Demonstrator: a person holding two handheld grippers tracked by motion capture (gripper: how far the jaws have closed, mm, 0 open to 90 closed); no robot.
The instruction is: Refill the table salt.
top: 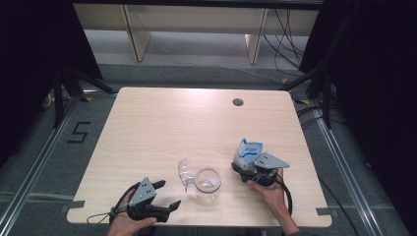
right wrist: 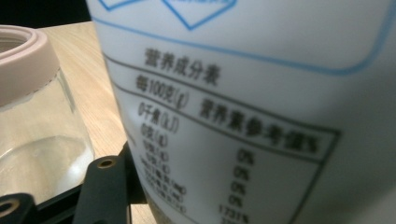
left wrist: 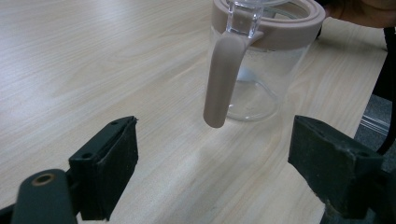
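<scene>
We judge the step in hand to be bringing the pouch over the open glass jar, likely to pour. To do it well we would steady the jar first: our left gripper stands with its jaws spread wide and empty, aimed at the jar's hanging handle, so closing on that handle (or bracing the rim) before tilting seems wise. Then lift the pouch above the rim and tip slowly, mouth over the opening.

Our right gripper has the pouch between its jaws; it looks held, though how tightly we cannot tell.

The jar stands upright near the table's front edge, between the two grippers. Clear glass, pinkish-beige collar and handle, apparently empty. Its clear lid lies just beside it on the left, possibly touching.

The pouch is white with blue print and a table of small characters, standing just right of the jar.
</scene>
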